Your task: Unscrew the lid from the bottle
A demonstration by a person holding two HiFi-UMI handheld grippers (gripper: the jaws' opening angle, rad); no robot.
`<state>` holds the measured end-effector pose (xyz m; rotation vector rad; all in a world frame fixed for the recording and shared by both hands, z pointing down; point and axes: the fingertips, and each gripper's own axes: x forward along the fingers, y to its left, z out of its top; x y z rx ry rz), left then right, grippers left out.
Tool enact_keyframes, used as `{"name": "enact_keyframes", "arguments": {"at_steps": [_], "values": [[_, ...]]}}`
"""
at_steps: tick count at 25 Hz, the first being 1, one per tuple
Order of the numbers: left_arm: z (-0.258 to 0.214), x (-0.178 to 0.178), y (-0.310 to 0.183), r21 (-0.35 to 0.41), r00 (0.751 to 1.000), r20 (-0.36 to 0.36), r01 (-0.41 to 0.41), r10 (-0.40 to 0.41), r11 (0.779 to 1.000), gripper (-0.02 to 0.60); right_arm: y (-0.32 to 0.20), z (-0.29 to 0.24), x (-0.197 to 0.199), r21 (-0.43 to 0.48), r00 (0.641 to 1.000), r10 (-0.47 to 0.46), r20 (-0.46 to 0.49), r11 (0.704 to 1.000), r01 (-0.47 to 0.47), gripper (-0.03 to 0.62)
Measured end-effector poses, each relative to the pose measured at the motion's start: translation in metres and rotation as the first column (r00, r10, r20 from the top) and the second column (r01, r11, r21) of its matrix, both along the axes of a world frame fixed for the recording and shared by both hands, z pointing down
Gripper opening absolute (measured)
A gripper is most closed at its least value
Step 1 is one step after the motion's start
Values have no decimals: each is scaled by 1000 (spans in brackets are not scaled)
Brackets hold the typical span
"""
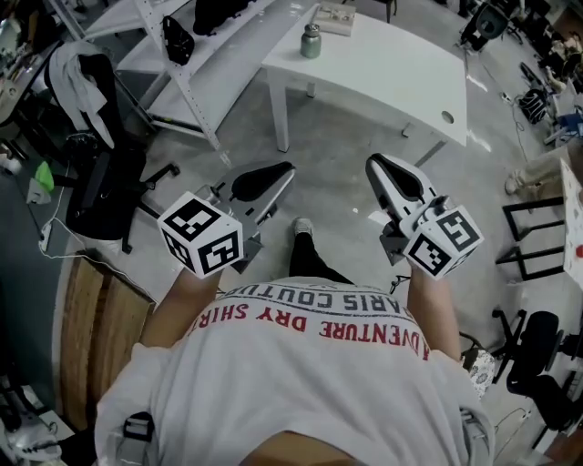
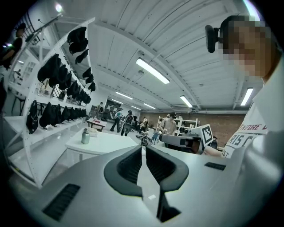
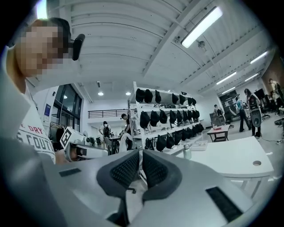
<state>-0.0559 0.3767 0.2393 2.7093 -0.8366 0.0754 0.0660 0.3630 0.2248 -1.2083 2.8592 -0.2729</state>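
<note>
Black ribbed pads meet face to face on your left gripper (image 2: 143, 155) and on your right gripper (image 3: 140, 166). Both pairs of jaws are closed together with nothing between them. This reads as a carrying posture: you hold both grippers level before your waist, noses aimed toward the table (image 1: 392, 77), because nothing graspable is within reach. On this evidence the unscrewing has not begun, and the first need is to walk up to the table.

The bottle (image 1: 311, 42) stands upright on the table, near its far edge and toward its left end, well apart from both grippers, with its lid (image 1: 311, 28) on. A flat pale box (image 1: 335, 18) lies just beyond it. Bare floor (image 1: 337, 173) separates you from the table's near edge.

Only the head view gives the layout: the two grippers are side by side, short of the table, with your shoe (image 1: 302, 226) on the floor between them. The left gripper view adds the bottle in profile and, left of the table, a rack (image 2: 26, 135) hung with dark bags (image 2: 49, 71). The right gripper view sets the bottle small against that rack behind the table. Each gripper view also shows the other gripper, which confirms that they are held level with each other.
</note>
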Motion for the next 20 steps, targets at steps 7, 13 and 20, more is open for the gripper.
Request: {"name": "enact_keyframes", "arguments": {"at_steps": [7, 13, 20], "values": [[15, 3, -104, -57, 1000, 7, 25, -25, 998, 49, -104, 17, 4, -56, 1000, -26, 5, 998, 26, 28], [13, 19, -207, -42, 1000, 25, 7, -6, 999, 49, -203, 31, 9, -86, 998, -64, -6, 994, 63, 29], [15, 27, -305, -47, 999, 28, -24, 25, 999, 122, -292, 37, 28, -112, 996, -71, -52, 992, 65, 144]]}}
